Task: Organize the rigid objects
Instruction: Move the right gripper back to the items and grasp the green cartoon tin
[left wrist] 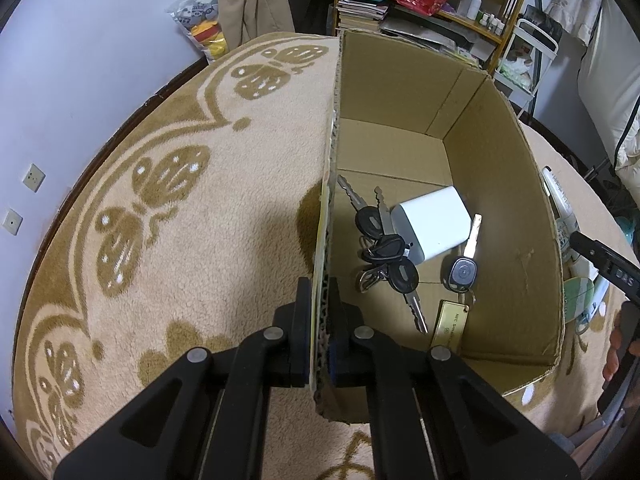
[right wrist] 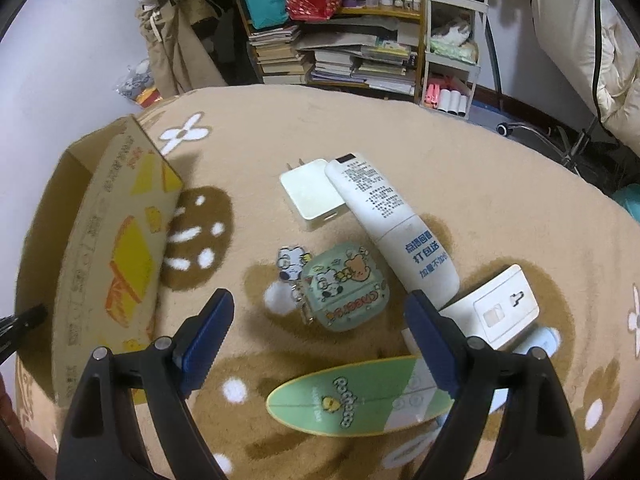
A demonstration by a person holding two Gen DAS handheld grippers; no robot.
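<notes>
My left gripper (left wrist: 320,320) is shut on the near side wall of the cardboard box (left wrist: 500,152), one finger outside and one inside. Inside the box lie a bunch of black-headed keys (left wrist: 384,248), a white charger block (left wrist: 434,222), and a car key (left wrist: 460,272) with a gold tag (left wrist: 450,326). My right gripper (right wrist: 320,332) stands open above the rug, its fingers either side of a green cartoon earbud case (right wrist: 346,290). Just below it lies a green surfboard-shaped item (right wrist: 352,394). The box (right wrist: 116,248) stands to the left in the right wrist view.
On the rug beyond the case lie a white plug charger (right wrist: 310,194), a white tube (right wrist: 390,220) and a white socket strip (right wrist: 496,306). Bookshelves (right wrist: 340,56), a white rack (right wrist: 452,56) and bags line the far wall.
</notes>
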